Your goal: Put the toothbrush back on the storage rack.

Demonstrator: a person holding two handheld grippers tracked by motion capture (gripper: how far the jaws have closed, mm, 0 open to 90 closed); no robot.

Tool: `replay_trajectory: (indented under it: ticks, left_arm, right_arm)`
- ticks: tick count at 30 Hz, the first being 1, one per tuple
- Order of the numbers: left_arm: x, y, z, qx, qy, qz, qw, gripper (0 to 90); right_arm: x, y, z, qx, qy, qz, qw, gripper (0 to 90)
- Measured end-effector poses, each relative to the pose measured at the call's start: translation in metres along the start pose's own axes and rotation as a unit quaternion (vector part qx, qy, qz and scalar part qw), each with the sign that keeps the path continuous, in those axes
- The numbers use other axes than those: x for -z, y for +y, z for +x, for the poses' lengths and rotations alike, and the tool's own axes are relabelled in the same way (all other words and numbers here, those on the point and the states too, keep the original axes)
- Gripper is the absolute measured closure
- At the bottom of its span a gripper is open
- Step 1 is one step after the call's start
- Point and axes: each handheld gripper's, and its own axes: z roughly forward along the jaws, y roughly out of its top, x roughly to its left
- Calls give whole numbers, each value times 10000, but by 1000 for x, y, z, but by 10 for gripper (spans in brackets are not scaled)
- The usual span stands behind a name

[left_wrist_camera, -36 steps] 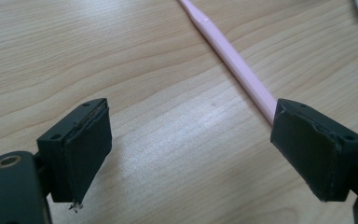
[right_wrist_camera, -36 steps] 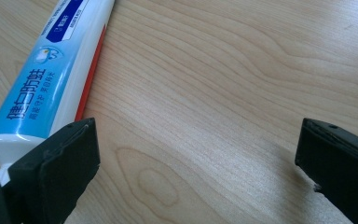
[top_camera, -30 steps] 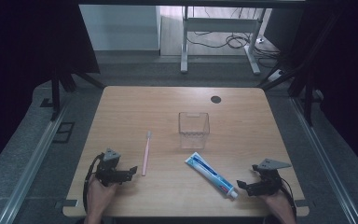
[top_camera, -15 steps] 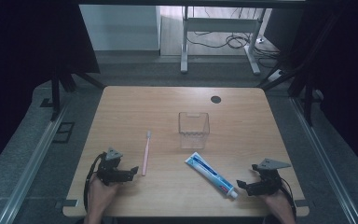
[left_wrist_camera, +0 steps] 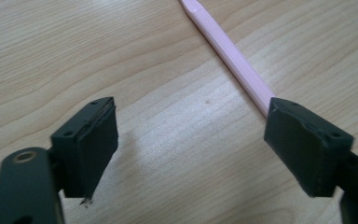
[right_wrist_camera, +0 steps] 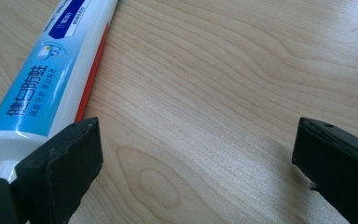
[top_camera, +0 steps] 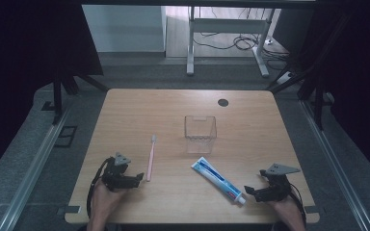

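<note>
A pink toothbrush (top_camera: pixel 150 156) lies on the wooden table (top_camera: pixel 250 120), its handle end toward the near edge. My left gripper (top_camera: pixel 138 178) rests on the table just left of that handle end, open; in the left gripper view the toothbrush (left_wrist_camera: pixel 233 56) runs behind the right-hand jaw. A blue and white toothpaste tube (top_camera: pixel 218 180) lies at an angle, cap toward the near right. My right gripper (top_camera: pixel 248 190) sits open just right of the cap. The tube (right_wrist_camera: pixel 51 79) lies by the left-hand jaw in the right gripper view. Nothing sits between either pair of jaws.
A clear plastic square cup (top_camera: pixel 200 133) stands upright in the middle of the table, beyond the tube. A dark round hole (top_camera: pixel 223 102) marks the far right of the tabletop. Desk legs and cables stand on the floor beyond.
</note>
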Motion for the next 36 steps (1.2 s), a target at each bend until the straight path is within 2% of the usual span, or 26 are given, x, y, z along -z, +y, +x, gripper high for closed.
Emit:
replay_trajectory:
  ticks: [7, 12, 14, 15, 19, 21, 22, 29, 32, 36]
  left_arm:
    - [4, 6, -4, -115, -200, -124, 9997, 260]
    - [2, 9, -7, -148, -195, -96, 9997, 399]
    - [1, 11, -7, -65, -218, -113, 9997, 458]
    - [1, 12, -7, -34, -245, -136, 9996, 458]
    - [1, 17, -9, 35, -270, -215, 9994, 586]
    - [0, 19, -11, -22, -272, -222, 9994, 659]
    - [-1, 20, -12, -44, -273, -221, 9994, 659]
    - [-5, 25, -21, -272, -559, -204, 9979, 841]
    - [-9, 27, -26, -416, -633, -125, 9970, 894]
    - [-14, 29, -31, -557, -704, 2, 9960, 896]
  right_arm:
    - [0, 0, 0, -1, -6, 18, 10000, 21]
    - [-1, 0, 0, 7, 2, 26, 10000, 26]
    - [-1, 0, 0, 1, 3, 31, 10000, 26]
    - [-1, 0, 0, 1, 3, 31, 10000, 26]
    - [-1, 0, -1, -14, -15, 28, 10000, 27]
    - [0, 0, -1, -17, -24, 28, 10000, 28]
    - [0, 0, -1, -17, -24, 28, 10000, 28]
    - [0, 0, -1, -1, -47, 27, 10000, 31]
    - [0, 0, -1, 37, -72, 45, 10000, 40]
    - [0, 0, -1, 35, -101, 33, 9999, 57]
